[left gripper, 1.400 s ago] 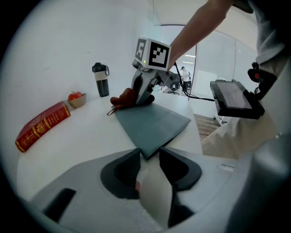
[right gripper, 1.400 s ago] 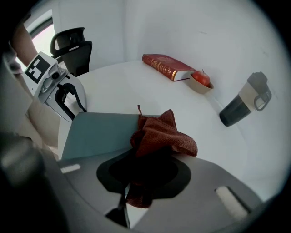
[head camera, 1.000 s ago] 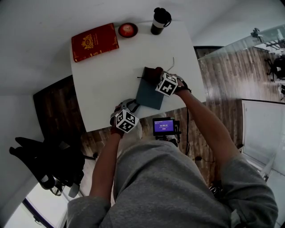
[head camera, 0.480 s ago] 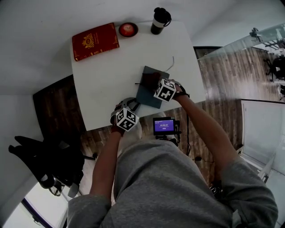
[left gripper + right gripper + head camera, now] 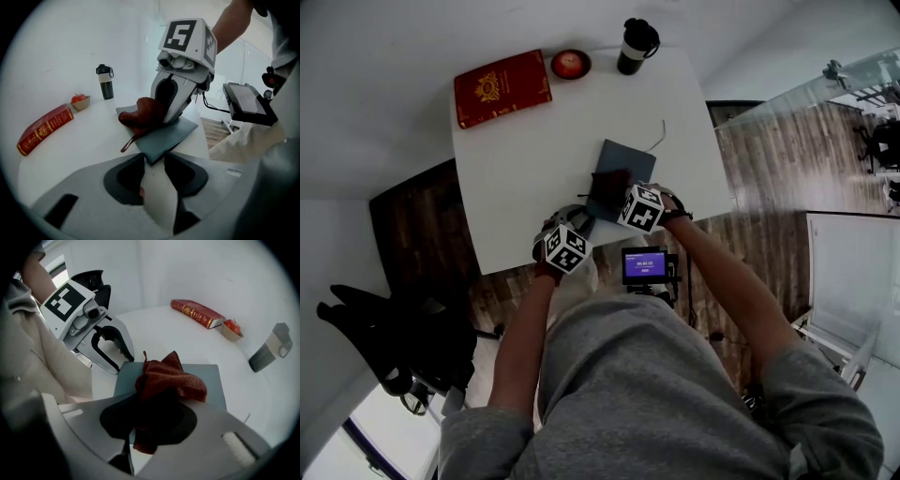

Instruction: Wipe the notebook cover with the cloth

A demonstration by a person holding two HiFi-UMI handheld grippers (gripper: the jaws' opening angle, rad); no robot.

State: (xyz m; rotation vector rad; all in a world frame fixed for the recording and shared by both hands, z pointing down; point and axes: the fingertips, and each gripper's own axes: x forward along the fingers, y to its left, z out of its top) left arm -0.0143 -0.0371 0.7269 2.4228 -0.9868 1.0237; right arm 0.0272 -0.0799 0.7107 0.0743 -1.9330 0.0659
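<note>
Right gripper (image 5: 149, 420): jaws clenched on a crumpled rust-red terry cloth (image 5: 171, 378). The cloth bunches out ahead of the jaws and lies pressed on the flat slate-grey notebook cover (image 5: 211, 380) directly beneath them. Left gripper (image 5: 154, 164): jaws apart, gripping nothing. The notebook's near corner lies just ahead of its fingertips, on the white table (image 5: 525, 159). The two grippers stand near each other, not touching.
</note>
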